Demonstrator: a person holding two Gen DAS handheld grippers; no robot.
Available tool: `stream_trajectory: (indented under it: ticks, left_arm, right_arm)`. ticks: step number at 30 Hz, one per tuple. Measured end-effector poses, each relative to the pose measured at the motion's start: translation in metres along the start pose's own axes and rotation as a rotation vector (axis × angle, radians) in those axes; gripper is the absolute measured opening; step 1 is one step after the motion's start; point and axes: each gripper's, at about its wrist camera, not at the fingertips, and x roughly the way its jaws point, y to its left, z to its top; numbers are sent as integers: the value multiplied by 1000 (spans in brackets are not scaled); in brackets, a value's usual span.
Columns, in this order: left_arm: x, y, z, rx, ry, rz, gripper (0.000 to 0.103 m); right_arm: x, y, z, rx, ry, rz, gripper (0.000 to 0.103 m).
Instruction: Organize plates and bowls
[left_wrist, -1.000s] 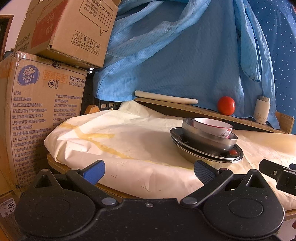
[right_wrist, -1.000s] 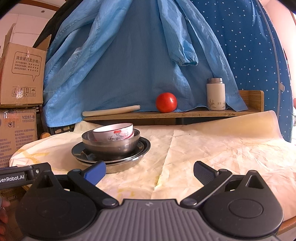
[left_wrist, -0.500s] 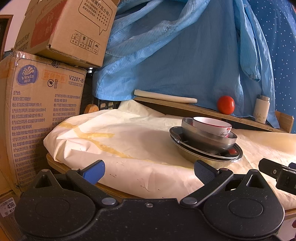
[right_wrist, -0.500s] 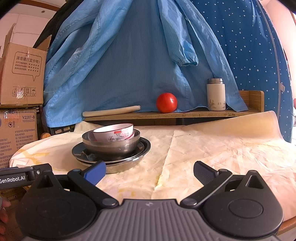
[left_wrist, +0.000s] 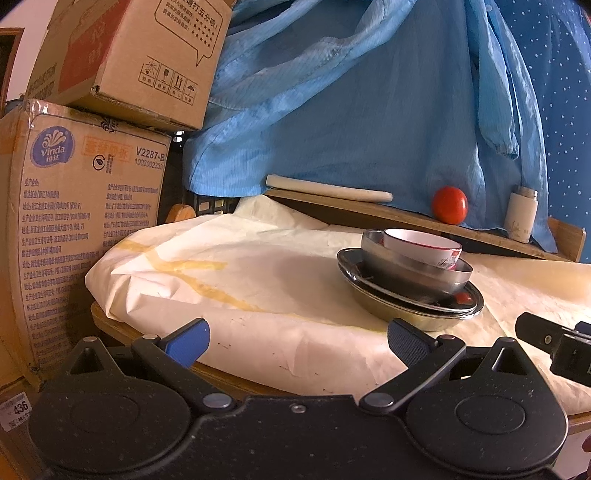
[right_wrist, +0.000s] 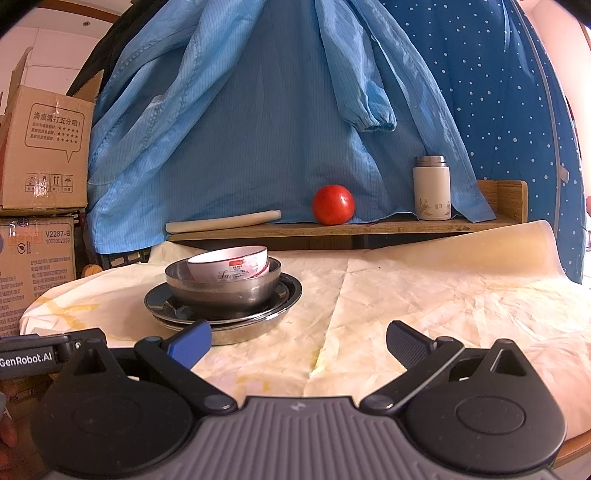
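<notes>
One stack of dishes sits on a round table draped in creased cream paper (right_wrist: 424, 295): two shallow stainless-steel plates (right_wrist: 236, 325) nested at the bottom, one stainless-steel bowl (right_wrist: 221, 286) on them, and one white ceramic bowl with a red label (right_wrist: 231, 264) tilted inside the steel bowl — four pieces in all. The left gripper (left_wrist: 295, 341) hangs at the table's near edge with its two fingers spread wide and nothing between them; the right gripper (right_wrist: 299, 341) is likewise released and empty over the paper, the stack just beyond its blue-padded left finger (right_wrist: 190, 341). On the wooden shelf (right_wrist: 332, 229) behind the table stand one red tomato (right_wrist: 332, 205), one white flask with a steel cap (right_wrist: 431, 190) and one pale rolling pin (right_wrist: 221, 221); a light-blue garment (right_wrist: 258, 129) hangs above them beside a dark-blue dotted cloth (right_wrist: 498, 92). Two cardboard boxes (left_wrist: 85, 206) are piled at the left; the left wrist view shows their printed sides large and catches the right gripper's black body at its right edge; the right wrist view alone shows the shelf's raised end, the paper's curled far corner and the "GenRobot.AI" lettering on the other tool at lower left.
</notes>
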Motion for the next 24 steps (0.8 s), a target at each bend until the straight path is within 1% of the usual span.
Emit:
stream_trajectory:
  ticks: [4, 10, 24]
  left_arm:
    - [0, 0, 0, 1, 0, 11, 102]
    - [-2, -3, 0, 34, -14, 27, 102]
    - [-3, -3, -1, 38, -21, 21, 102]
  right_arm:
    - [0, 0, 0, 0, -1, 0, 103]
    - [-1, 1, 0, 0, 0, 0, 103]
    - [0, 1, 0, 0, 3, 1, 103]
